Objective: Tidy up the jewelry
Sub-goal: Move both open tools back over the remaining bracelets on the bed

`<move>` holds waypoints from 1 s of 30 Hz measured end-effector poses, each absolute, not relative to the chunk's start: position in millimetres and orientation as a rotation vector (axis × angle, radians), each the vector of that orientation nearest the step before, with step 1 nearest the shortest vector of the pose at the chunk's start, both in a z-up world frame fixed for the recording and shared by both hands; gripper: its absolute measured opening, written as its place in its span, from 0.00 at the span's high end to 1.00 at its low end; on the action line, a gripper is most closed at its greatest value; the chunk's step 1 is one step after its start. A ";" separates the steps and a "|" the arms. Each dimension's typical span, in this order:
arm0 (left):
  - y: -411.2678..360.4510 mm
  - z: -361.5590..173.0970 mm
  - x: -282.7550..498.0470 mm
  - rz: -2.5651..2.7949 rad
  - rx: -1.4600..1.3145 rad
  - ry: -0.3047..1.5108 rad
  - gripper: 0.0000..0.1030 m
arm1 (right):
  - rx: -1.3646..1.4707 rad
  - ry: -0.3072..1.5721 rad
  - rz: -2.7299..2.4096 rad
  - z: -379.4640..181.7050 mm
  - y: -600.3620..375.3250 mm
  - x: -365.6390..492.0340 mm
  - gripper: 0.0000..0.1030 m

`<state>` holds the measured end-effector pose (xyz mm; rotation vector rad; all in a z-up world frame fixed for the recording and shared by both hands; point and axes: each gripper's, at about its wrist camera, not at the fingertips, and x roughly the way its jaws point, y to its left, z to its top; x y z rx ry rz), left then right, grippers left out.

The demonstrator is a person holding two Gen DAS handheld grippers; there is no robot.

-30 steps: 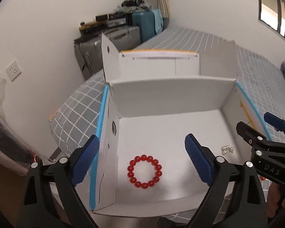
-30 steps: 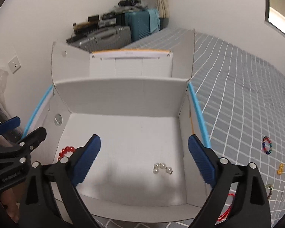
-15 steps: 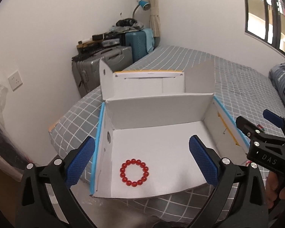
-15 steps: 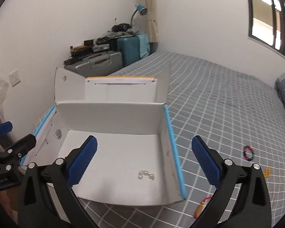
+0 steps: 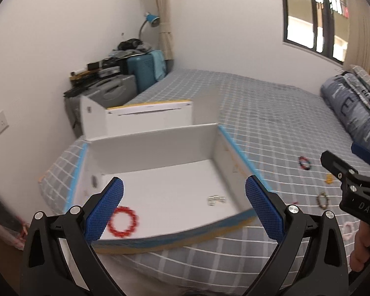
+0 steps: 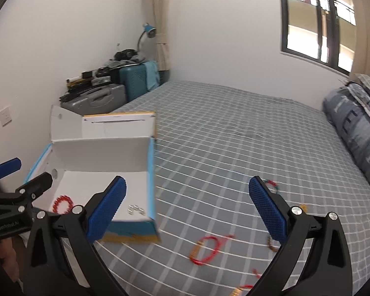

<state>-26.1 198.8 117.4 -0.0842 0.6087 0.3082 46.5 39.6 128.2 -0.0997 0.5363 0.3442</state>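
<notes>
A white open box (image 5: 160, 145) with blue-taped edges lies on the bed. Inside it lie a red bead bracelet (image 5: 122, 221) and a small pearl piece (image 5: 215, 199); both also show in the right wrist view, the bracelet (image 6: 61, 203) and the pearls (image 6: 135, 209). My left gripper (image 5: 183, 209) is open and empty, above the box's near edge. My right gripper (image 6: 187, 212) is open and empty, above the bed right of the box (image 6: 103, 153). A red string bracelet (image 6: 207, 245) lies on the bed below the right gripper. A dark bead bracelet (image 5: 304, 163) and several other small pieces lie further right.
The bed has a grey checked sheet (image 6: 234, 135). A folded blue quilt (image 6: 355, 133) lies at the right. Suitcases (image 6: 103, 98) with clutter on top stand against the far wall. A window (image 6: 315, 17) is at the upper right.
Both grippers have pulled back and up from the box. The right gripper has swung right, over the bed with the loose jewelry. Both stay open and empty.
</notes>
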 end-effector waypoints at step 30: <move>16.1 3.1 60.3 -0.040 -0.020 0.760 0.05 | 0.022 0.697 -0.060 17.1 -198.3 35.0 0.07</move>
